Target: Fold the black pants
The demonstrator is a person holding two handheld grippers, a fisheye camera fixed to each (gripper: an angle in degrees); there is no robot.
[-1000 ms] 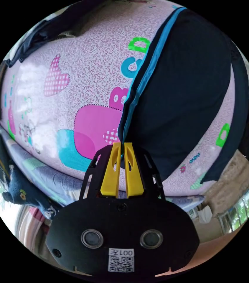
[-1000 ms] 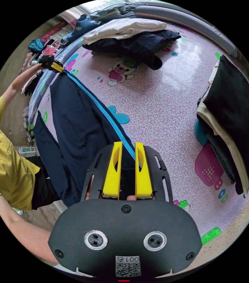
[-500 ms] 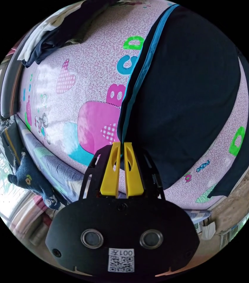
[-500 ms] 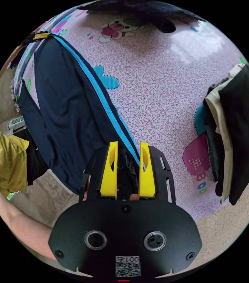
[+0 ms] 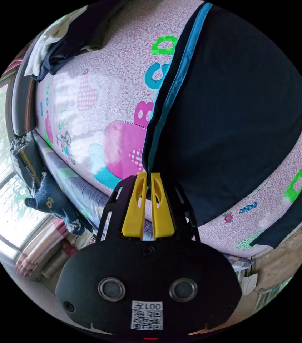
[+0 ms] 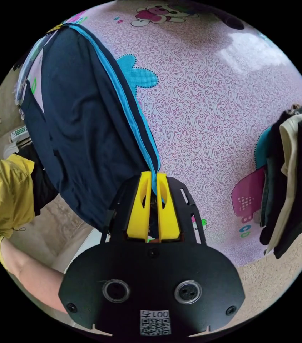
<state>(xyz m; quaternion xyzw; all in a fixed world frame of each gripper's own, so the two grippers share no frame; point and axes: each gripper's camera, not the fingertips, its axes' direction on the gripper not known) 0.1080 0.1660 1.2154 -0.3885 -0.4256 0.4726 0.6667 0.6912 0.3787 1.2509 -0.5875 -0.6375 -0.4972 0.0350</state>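
Right gripper (image 6: 153, 175) newly, seemingly, on pants (image 6: 83, 125)

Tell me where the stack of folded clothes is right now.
In the right gripper view, the stack of folded clothes sits at the picture's right edge on the pink mat, apart from the black pants.

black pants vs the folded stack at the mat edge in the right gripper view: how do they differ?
The black pants lie spread long and flat across the mat; the folded stack is compact and layered. The pants are one dark garment with a blue side stripe; the stack mixes dark and cream pieces. The right gripper is shut on the pants' striped edge; the stack lies apart from it. Both rest on the patterned mat.
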